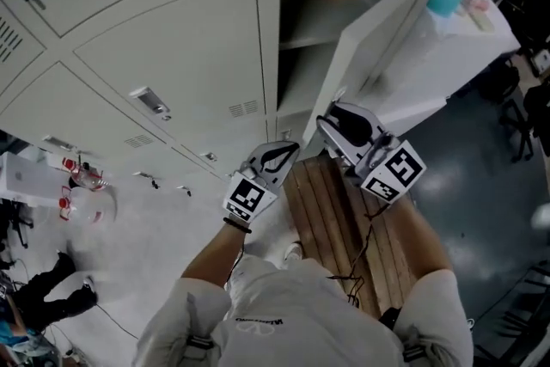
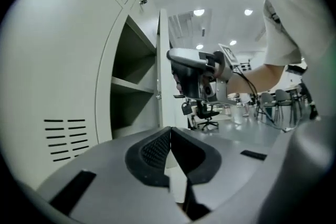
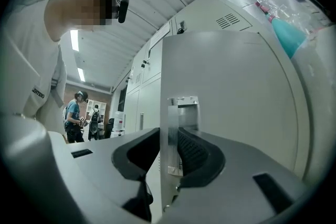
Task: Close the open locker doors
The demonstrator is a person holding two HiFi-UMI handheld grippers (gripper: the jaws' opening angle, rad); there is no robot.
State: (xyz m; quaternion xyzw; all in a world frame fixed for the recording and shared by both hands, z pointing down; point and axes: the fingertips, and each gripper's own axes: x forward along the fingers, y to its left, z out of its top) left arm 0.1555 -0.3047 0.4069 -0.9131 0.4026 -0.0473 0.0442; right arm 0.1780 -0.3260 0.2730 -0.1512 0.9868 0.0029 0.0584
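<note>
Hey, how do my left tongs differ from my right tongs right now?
The left tongs are shut with nothing between them; the right tongs are closed on the edge of the open door. The left tongs hang free near the closed door; the right tongs touch the open door. Both are grey with dark ribbed pads.

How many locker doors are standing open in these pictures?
1. The open door is at the upper right of the head view, its edge between the fingers of the right gripper. Other doors in view are closed; more may lie out of frame.
</note>
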